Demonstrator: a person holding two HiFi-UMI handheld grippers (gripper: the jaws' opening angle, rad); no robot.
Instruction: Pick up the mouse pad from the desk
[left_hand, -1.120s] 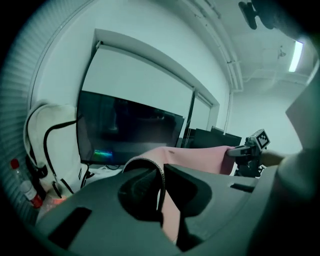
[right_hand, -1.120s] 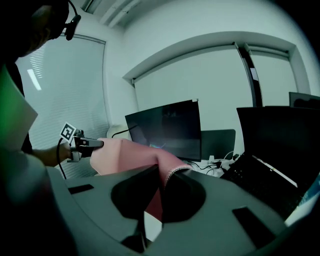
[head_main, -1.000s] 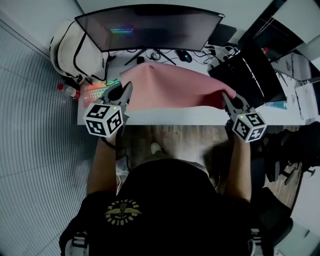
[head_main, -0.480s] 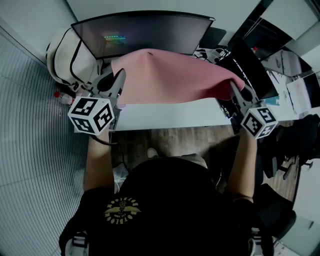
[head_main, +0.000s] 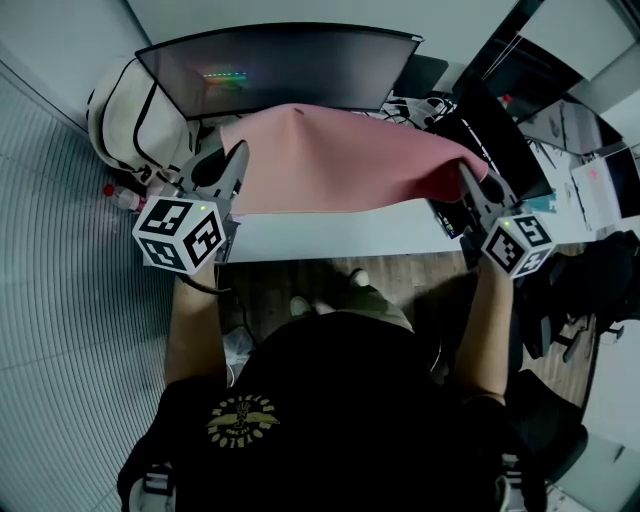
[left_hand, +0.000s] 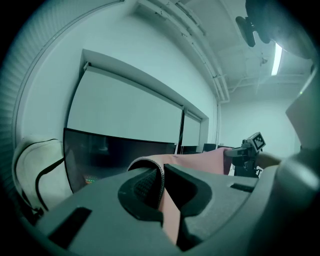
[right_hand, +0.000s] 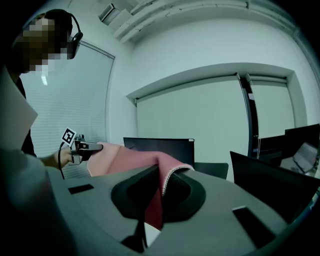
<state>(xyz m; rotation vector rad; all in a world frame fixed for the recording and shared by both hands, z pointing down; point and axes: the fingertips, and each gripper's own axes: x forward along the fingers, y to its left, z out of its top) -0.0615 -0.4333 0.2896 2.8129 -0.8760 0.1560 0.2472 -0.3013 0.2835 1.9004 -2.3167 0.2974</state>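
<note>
Mouse pad (head_main: 340, 160) above white desk (head_main: 330, 235), before curved monitor (head_main: 280, 65)

A white bench (head_main: 330, 232) carries a curved dark monitor (head_main: 280, 62). Wood-plank floor (head_main: 290, 278) lies below, with ribbed grey panelling (head_main: 70, 330) at left. Drawn blinds (right_hand: 195, 110) cover the windows; a ceiling strip light (left_hand: 276, 59) glows.

The head view is evenly but rather dimly lit, with a cool cast and no hard shadows. The mouse pad (head_main: 340, 160) shows a flat, even pink, and the dark shirt (head_main: 340, 420) reads almost black. The monitor (head_main: 280, 65) is dark save a faint coloured glint. Straight lines bow toward the edges. Both gripper views are strongly fisheye, teal-tinted, with black vignetted corners and a soft foreground. A ceiling light strip (left_hand: 276, 59) glares in the left gripper view.
</note>
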